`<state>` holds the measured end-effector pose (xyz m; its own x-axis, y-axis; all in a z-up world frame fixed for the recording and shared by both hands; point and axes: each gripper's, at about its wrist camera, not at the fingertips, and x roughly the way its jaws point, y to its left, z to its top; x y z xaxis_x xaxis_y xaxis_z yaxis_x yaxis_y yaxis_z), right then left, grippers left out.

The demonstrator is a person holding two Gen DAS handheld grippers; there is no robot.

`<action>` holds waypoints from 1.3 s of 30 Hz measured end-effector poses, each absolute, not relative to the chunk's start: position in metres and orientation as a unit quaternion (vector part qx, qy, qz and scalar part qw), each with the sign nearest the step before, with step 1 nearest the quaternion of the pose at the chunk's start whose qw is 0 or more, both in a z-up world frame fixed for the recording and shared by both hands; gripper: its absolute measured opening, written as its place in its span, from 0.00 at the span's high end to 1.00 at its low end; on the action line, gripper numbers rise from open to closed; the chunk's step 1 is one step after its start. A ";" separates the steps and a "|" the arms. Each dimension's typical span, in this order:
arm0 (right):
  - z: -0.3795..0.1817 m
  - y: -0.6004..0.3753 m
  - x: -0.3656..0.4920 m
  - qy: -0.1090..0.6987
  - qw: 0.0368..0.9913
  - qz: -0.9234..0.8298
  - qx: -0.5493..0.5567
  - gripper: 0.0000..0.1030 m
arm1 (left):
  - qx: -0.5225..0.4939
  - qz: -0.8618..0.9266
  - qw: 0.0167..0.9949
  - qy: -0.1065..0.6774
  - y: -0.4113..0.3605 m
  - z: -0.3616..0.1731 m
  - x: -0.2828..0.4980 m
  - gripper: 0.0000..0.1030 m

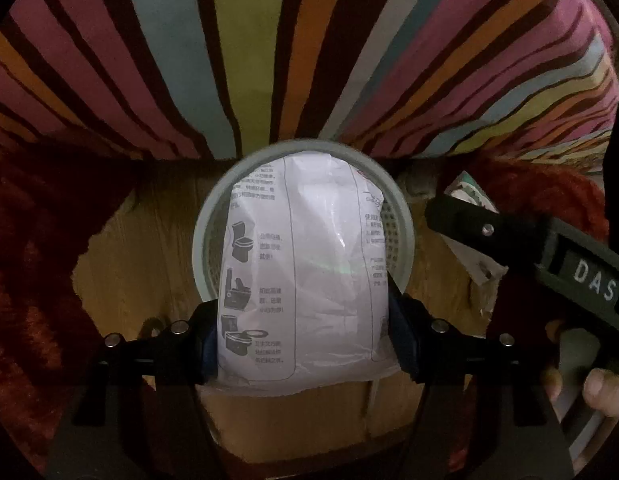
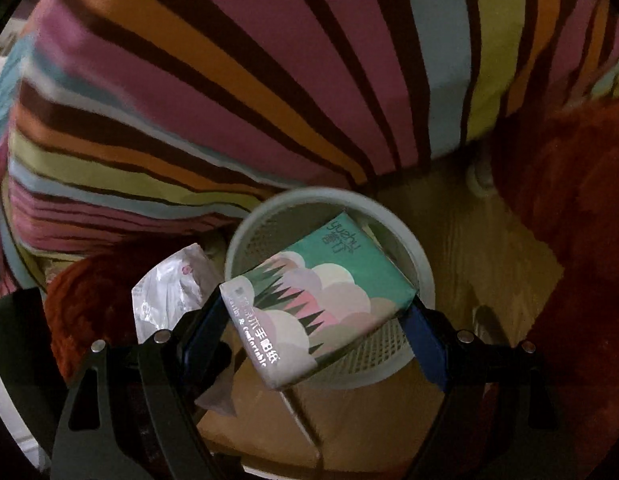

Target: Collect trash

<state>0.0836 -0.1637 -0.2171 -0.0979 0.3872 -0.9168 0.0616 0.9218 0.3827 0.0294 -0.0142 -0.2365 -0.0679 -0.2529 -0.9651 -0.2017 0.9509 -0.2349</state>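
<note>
While perforated round bin (image 1: 397, 236) gapes, left gripper (image 1: 305, 344) pinches glossy white packet (image 1: 301, 264).

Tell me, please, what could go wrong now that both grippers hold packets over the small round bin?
1. The white packet in the left gripper covers most of the bin opening, so it may catch on the rim.
2. The green tissue pack in the right gripper sits tilted across the same opening; both dropped together could jam or spill onto the wooden floor.
</note>
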 end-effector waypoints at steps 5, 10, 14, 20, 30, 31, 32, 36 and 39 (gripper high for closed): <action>-0.238 -0.161 0.086 0.760 0.619 0.107 0.167 0.23 | -0.162 -0.009 0.638 0.753 -0.019 -0.254 0.038 0.36; -0.255 -0.157 0.084 0.781 0.594 0.097 0.169 0.23 | -0.171 -0.003 0.618 0.767 -0.017 -0.267 0.039 0.36; -0.267 -0.153 0.082 0.793 0.578 0.090 0.173 0.23 | -0.170 0.002 0.605 0.778 -0.017 -0.274 0.039 0.36; -0.281 -0.152 0.080 0.807 0.558 0.081 0.176 0.23 | -0.173 0.008 0.581 0.795 -0.016 -0.284 0.034 0.36; -0.297 -0.153 0.076 0.820 0.531 0.076 0.200 0.08 | -0.189 0.012 0.552 0.812 -0.013 -0.294 0.030 0.18; -0.296 -0.155 0.077 0.816 0.538 0.070 0.199 0.08 | -0.191 0.012 0.552 0.812 -0.012 -0.293 0.030 0.18; -0.294 -0.156 0.078 0.813 0.543 0.066 0.198 0.08 | -0.192 0.012 0.552 0.811 -0.012 -0.293 0.029 0.18; -0.288 -0.158 0.079 0.803 0.557 0.065 0.200 0.08 | -0.193 0.011 0.557 0.807 -0.011 -0.290 0.029 0.18; -0.280 -0.156 0.079 0.795 0.570 0.072 0.192 0.08 | -0.190 0.010 0.569 0.800 -0.013 -0.283 0.029 0.18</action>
<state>0.0789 -0.1563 -0.2795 -0.2755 0.3878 -0.8796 0.2242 0.9157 0.3335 0.0292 -0.0131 -0.2835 -0.2799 -0.2915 -0.9147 -0.3152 0.9279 -0.1993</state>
